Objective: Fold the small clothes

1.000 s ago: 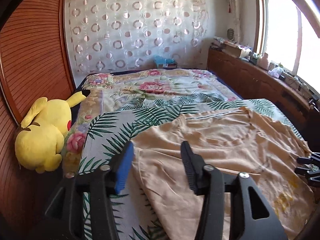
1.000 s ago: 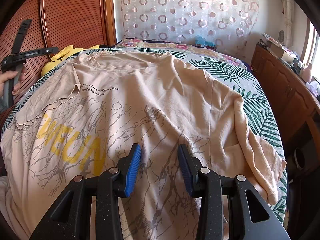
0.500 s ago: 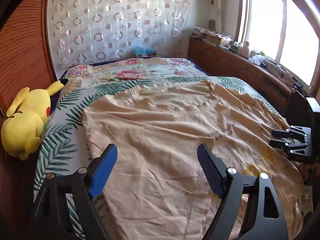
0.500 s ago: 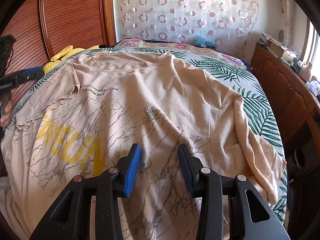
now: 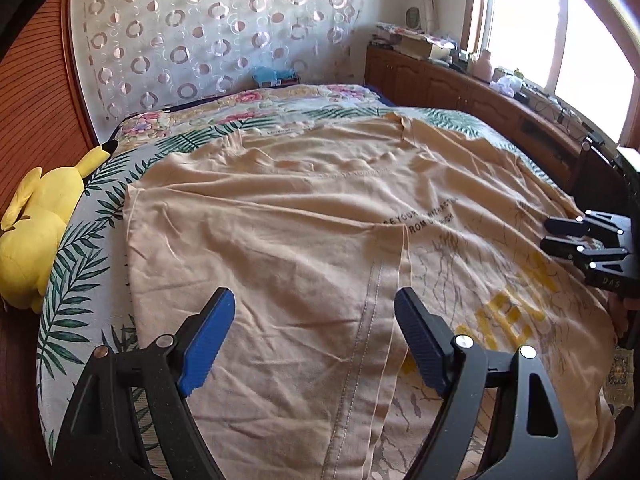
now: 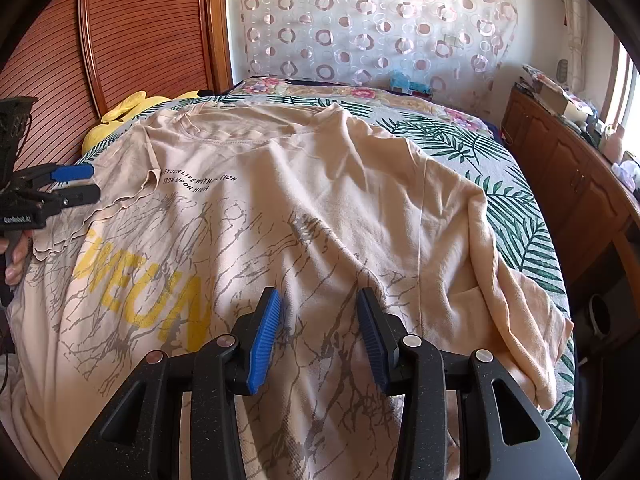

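Note:
A beige T-shirt [image 5: 300, 208] with yellow letters lies print-up across the bed. One sleeve [image 5: 280, 280] is folded inward over its front, the hem running between my fingers. My left gripper [image 5: 314, 312] hovers just above that sleeve, jaws open wide and nothing pinched. In the right wrist view it shows at the left edge as the left gripper [image 6: 94, 181], beside the folded sleeve [image 6: 120, 176]. My right gripper [image 6: 318, 320] stands open over the lower part of the T-shirt [image 6: 320, 200], with flat cloth below it. It appears again at the right edge as the right gripper [image 5: 547, 234]. The other sleeve [image 6: 520, 300] lies bunched near the bed's side.
The bed cover [image 5: 80, 280] has a green leaf print. A yellow plush toy [image 5: 36, 232] lies against the wooden slatted door [image 6: 120, 40]. A wooden cabinet [image 5: 460, 84] with clutter runs under the window. A blue box [image 5: 276, 76] sits by the curtain. A hand [image 6: 16, 256] grips the left tool.
My left gripper's jaws spread wider, and it swung from the bed's left edge down over the shirt's folded sleeve. The right gripper and the shirt stayed as they were.

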Demonstrator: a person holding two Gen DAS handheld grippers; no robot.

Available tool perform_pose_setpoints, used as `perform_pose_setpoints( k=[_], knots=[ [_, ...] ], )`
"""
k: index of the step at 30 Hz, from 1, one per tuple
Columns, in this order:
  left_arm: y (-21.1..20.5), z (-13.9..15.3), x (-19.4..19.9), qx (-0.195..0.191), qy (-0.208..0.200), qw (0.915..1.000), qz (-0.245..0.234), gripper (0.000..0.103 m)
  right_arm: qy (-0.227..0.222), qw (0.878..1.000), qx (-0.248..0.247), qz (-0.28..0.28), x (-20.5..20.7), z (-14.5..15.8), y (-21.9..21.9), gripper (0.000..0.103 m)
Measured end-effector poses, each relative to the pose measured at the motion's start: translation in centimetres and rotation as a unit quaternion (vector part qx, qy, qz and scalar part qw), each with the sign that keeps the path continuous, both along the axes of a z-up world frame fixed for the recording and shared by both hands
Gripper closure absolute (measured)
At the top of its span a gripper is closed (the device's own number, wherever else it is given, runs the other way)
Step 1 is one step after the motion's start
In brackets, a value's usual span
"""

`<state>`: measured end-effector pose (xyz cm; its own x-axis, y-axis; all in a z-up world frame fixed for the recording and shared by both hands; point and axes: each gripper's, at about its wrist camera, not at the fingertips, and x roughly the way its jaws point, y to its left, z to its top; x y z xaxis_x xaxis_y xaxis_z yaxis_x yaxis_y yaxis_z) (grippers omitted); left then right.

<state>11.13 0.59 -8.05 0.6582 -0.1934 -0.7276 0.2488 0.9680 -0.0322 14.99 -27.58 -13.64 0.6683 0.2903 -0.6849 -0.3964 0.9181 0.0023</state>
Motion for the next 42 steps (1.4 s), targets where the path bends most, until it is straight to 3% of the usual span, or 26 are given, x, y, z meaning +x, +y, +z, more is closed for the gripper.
perform_pose_setpoints(
  k=[7,11,17,23,26,36,42],
  knots=[
    [-1.0,-1.0,0.7,0.022,0.029,0.9992,-0.015,0.020,0.001,1.000,0.001,0.000,-0.1,-0.1,0.1,0.060],
    [-1.1,-1.1,0.8,0.026,0.031,0.9991,-0.017,0.019,0.013,1.000,0.027,0.004,-0.1,0.1,-0.7,0.059],
    [-1.4,-1.2,0.8,0.029,0.034,0.9987,-0.023,0.014,-0.010,0.998,0.039,-0.048,-1.2,1.4,-5.5,0.059],
    [-1.7,-1.3,0.8,0.031,0.035,0.9985,-0.026,0.011,-0.003,0.993,0.017,-0.120,-1.3,0.5,-11.5,0.060],
    [-1.7,-1.3,0.8,0.032,0.035,0.9985,-0.026,0.011,0.014,0.991,0.038,-0.128,-1.4,-0.3,-13.2,0.060],
    [-1.8,-1.3,0.8,0.033,0.035,0.9985,-0.026,0.011,0.023,0.990,0.031,-0.134,0.6,-1.2,-13.4,0.059],
    [-1.8,-1.2,0.8,0.033,0.035,0.9985,-0.026,0.011,-0.004,0.989,-0.017,-0.144,0.3,-0.8,-12.6,0.060]
  ],
)
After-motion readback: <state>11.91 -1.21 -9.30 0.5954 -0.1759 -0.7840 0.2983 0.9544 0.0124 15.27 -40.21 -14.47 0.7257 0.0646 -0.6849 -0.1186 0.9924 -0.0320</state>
